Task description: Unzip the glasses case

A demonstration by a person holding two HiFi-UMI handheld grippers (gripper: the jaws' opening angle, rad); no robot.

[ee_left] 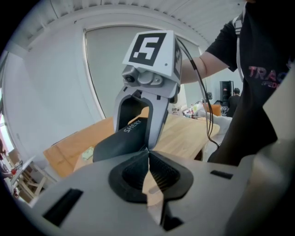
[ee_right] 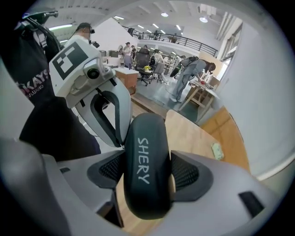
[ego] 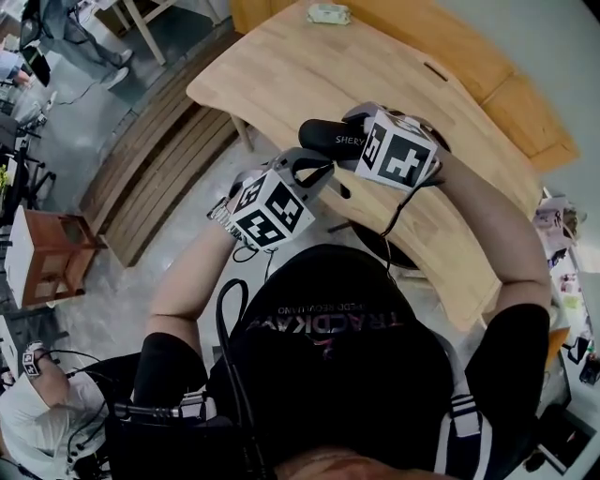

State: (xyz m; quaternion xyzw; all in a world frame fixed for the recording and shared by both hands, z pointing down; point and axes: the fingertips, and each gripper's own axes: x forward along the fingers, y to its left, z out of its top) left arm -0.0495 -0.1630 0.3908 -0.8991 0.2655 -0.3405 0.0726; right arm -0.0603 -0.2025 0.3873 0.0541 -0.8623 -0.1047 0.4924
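The black glasses case (ee_right: 143,138), with "SHERY" lettered in white along its top, is off the table and held in the air over the near edge of the wooden table (ego: 309,66), close in front of the person's chest. The right gripper (ee_right: 148,177) grasps it across its width, the ribbed pads pressing on both long sides with the jaws spread wide around it, and one rounded end of the case sticks out past them. The left gripper (ee_left: 148,159) comes in from the person's left with its jaws clenched tight together, their tip right up against the case's side edge; whether anything as small as a zip pull is pinched there I cannot tell. Far across the tabletop lies a small pale green packet (ego: 328,13). Beside the table, on the floor, stands a slatted wooden bench (ego: 159,178).
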